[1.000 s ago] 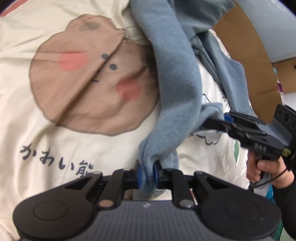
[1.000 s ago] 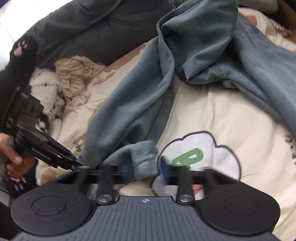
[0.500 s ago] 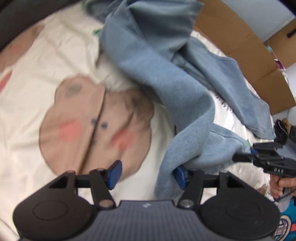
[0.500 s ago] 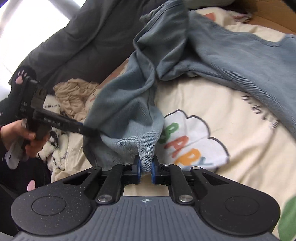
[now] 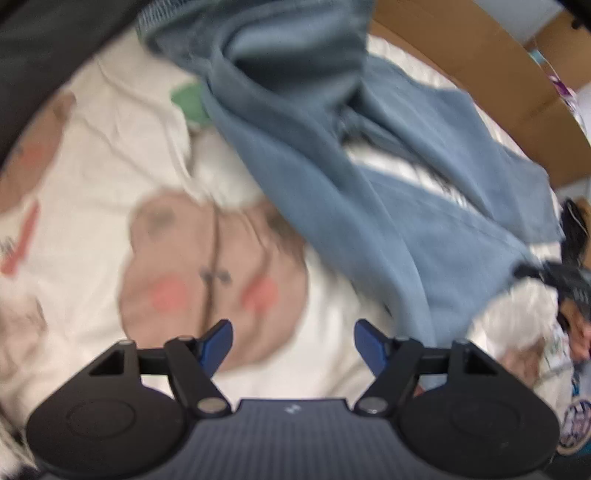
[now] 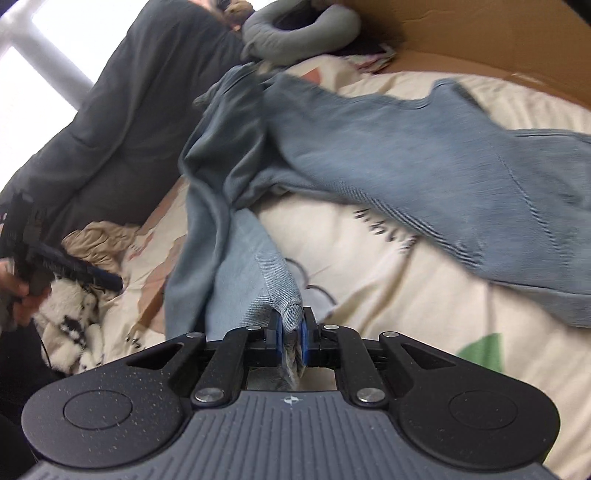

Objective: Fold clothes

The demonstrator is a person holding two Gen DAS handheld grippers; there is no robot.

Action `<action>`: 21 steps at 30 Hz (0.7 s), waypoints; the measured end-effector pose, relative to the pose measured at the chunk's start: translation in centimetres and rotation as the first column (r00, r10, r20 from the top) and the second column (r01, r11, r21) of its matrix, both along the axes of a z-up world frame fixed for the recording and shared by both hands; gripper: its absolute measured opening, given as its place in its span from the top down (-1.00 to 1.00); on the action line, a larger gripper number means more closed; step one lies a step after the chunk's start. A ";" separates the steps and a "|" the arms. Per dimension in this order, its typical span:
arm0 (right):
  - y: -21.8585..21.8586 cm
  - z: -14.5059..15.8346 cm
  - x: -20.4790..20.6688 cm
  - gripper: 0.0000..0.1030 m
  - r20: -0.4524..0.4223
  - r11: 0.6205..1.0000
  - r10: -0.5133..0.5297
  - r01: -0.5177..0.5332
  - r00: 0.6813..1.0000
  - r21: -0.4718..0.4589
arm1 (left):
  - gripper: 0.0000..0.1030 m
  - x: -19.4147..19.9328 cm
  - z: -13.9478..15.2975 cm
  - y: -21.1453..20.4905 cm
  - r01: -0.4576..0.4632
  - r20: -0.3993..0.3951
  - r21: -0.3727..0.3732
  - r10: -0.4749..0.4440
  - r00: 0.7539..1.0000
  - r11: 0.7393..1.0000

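Note:
A blue-grey sweatshirt point(image 5: 369, 184) lies rumpled across a cream bedsheet printed with a brown bear face point(image 5: 207, 277). My left gripper point(image 5: 293, 343) hangs above the sheet, its jaws opening with nothing between them; the sweatshirt's sleeve passes just to the right of it. In the right wrist view my right gripper point(image 6: 291, 334) is shut on a folded edge of the sweatshirt point(image 6: 406, 166) and holds it taut. The left gripper point(image 6: 110, 282) shows at the left there, clear of the cloth. The right gripper point(image 5: 554, 277) appears blurred at the right edge of the left wrist view.
A dark grey quilt point(image 6: 129, 110) and a grey neck pillow point(image 6: 295, 33) lie at the bed's far side. Cardboard point(image 6: 480, 44) borders the bed. A crumpled beige garment point(image 6: 96, 240) and a white-and-black fluffy thing point(image 6: 70, 306) sit at the left.
My left gripper let go of the sweatshirt fold, opened wide and rose. My right gripper closed on the sweatshirt's edge and drew it sideways, stretching the cloth.

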State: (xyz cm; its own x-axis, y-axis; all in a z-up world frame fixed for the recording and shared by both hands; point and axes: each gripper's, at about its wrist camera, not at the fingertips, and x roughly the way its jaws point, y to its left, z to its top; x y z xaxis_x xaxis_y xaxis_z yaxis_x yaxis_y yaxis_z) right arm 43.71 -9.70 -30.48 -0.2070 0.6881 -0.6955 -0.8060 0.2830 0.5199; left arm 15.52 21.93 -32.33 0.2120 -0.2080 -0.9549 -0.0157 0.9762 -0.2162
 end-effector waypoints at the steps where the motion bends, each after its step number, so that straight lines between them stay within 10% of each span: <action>1: -0.4 0.2 0.2 0.86 0.007 1.000 -0.012 0.012 1.000 -0.003 | -0.45 1.2 0.7 0.3 -0.001 0.028 0.004 0.001 1.000 1.000; 11: -4.8 0.9 1.7 0.86 0.019 0.990 -0.135 0.135 0.991 -0.045 | -0.47 11.7 4.7 -0.6 0.069 0.257 0.084 -0.089 0.962 0.994; 21: -7.3 0.3 3.7 0.86 0.020 0.969 -0.226 0.227 0.974 -0.093 | -0.47 18.9 4.4 -3.7 0.109 0.321 0.187 -0.165 0.933 0.976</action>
State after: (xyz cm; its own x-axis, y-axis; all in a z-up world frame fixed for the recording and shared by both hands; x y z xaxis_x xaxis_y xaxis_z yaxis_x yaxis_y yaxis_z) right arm 47.42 -16.97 -30.21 -0.0469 0.6476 -0.7606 -0.7198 0.5060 0.4752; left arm 34.47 18.20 -27.90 0.5036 -0.1045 -0.8576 0.1658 0.9859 -0.0227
